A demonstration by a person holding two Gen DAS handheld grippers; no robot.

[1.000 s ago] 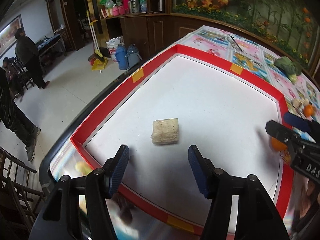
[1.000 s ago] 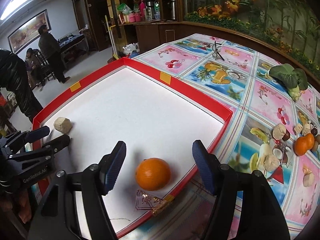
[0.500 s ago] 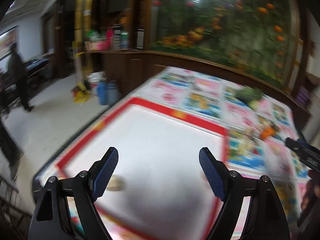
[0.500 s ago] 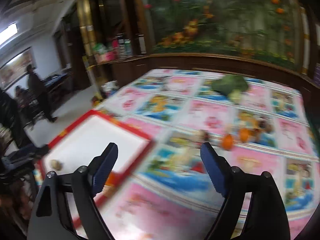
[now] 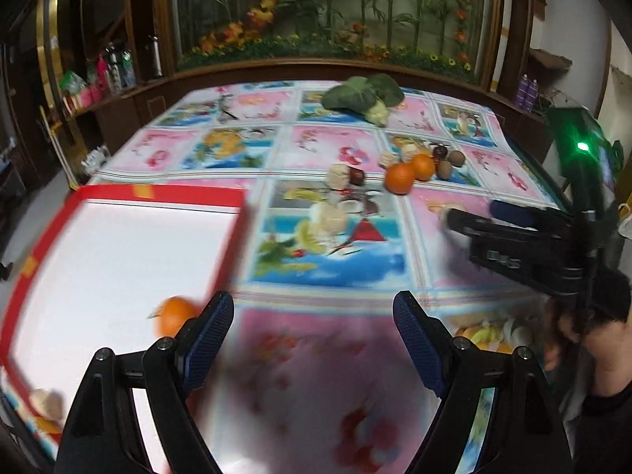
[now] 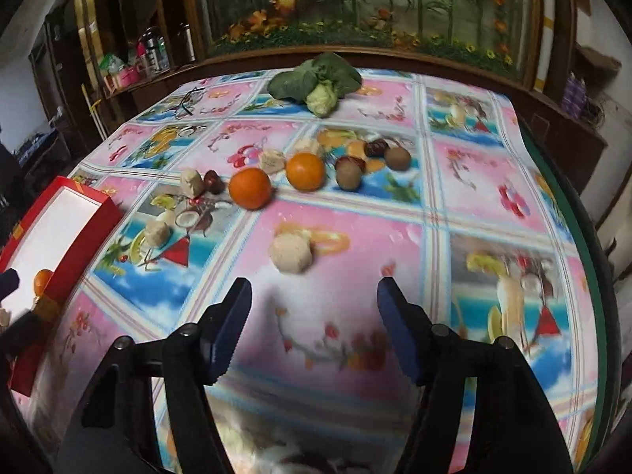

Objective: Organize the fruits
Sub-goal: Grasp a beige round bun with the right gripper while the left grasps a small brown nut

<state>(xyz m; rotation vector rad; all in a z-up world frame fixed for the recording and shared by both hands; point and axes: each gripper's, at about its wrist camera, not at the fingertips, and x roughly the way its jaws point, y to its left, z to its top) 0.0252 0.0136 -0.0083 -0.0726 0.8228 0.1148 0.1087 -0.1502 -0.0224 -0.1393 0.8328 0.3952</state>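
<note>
Left wrist view: the left gripper [image 5: 314, 341] stands spread with nothing between its pads, low in the frame over the patterned tablecloth [image 5: 324, 276]. The red-rimmed tray [image 5: 233, 237] fills the left side, and 1 orange [image 5: 173, 316] already lies in it near its lower right corner, partly behind the left finger. A pale chunk [image 5: 45, 403] shows at the lower left edge. The loose fruit sits upper centre: 2 oranges [image 5: 399, 177] side by side, with brown fruits and pale pieces around them. The right gripper [image 5: 474, 219] reaches in from the right edge.

Right wrist view: the right gripper [image 6: 312, 314] is closing, but nothing is between its pads; a pale round piece [image 6: 292, 252] lies just above and between the fingertips, apart from them. 2 oranges [image 6: 251, 193] and brown fruits [image 6: 349, 173] lie further up, and a leafy green vegetable [image 6: 316, 79] at the top. The tray shows as a strip at the left edge.

To do this pick well, I judge the jaws should widen again before descending, straddle the pale piece evenly, and close only once both pads flank it, since a round, soft-looking item may roll or squash.
</note>
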